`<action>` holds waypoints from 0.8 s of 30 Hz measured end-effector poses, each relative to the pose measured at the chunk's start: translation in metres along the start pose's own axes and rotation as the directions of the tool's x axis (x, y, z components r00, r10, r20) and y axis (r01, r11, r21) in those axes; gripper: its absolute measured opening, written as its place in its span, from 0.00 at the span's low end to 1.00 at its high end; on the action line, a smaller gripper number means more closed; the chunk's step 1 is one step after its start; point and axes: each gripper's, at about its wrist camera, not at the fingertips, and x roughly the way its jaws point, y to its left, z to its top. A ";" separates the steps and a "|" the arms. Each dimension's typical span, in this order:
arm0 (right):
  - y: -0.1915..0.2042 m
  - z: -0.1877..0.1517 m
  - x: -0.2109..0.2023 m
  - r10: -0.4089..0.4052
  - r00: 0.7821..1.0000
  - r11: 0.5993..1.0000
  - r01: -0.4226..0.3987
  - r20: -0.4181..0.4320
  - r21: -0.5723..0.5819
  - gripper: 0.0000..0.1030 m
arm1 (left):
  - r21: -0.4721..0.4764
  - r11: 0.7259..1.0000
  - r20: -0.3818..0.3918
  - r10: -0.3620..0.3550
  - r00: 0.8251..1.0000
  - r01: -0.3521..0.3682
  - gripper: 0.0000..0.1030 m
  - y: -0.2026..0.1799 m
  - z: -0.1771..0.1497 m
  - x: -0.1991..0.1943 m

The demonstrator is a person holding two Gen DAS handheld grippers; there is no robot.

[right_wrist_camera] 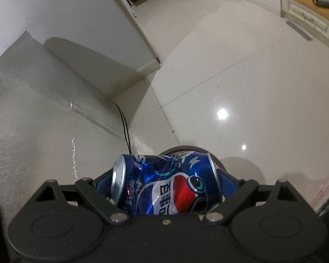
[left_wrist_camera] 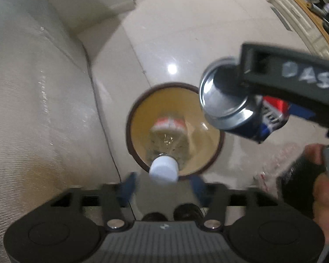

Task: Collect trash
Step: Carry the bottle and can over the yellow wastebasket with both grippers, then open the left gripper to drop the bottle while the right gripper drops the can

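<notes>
Left wrist view: my left tool (left_wrist_camera: 164, 183) stands apart above the bin (left_wrist_camera: 175, 129) — the plastic bottle (left_wrist_camera: 167, 151) sits upright inside it. My right tool (right_wrist_camera: 164, 184) is clamped on a crushed blue can (right_wrist_camera: 166, 186), beside the bin's rim.

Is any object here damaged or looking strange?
Yes. The blue soda can held crosswise in the right gripper is dented and crumpled along its side. The plastic bottle in the round bin looks intact.
</notes>
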 end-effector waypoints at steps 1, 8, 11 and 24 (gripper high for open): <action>-0.001 0.000 0.006 0.002 1.000 1.000 -0.002 -0.004 0.010 0.91 | -0.001 1.000 0.016 0.012 1.000 -0.012 0.79 0.000 0.000 -0.002; -0.008 -0.003 0.042 0.044 0.999 0.997 -0.042 -0.023 0.066 0.91 | 0.027 1.000 0.015 0.004 1.000 -0.004 0.79 -0.008 0.000 -0.008; -0.013 -0.006 0.058 0.048 0.998 0.996 -0.044 -0.048 0.081 0.92 | 0.020 1.000 0.016 0.008 1.000 -0.008 0.79 -0.010 -0.001 -0.010; -0.021 -0.021 0.090 0.047 0.997 0.995 -0.041 -0.061 0.090 1.00 | 0.007 1.000 0.007 0.005 1.000 -0.005 0.87 -0.006 0.000 -0.005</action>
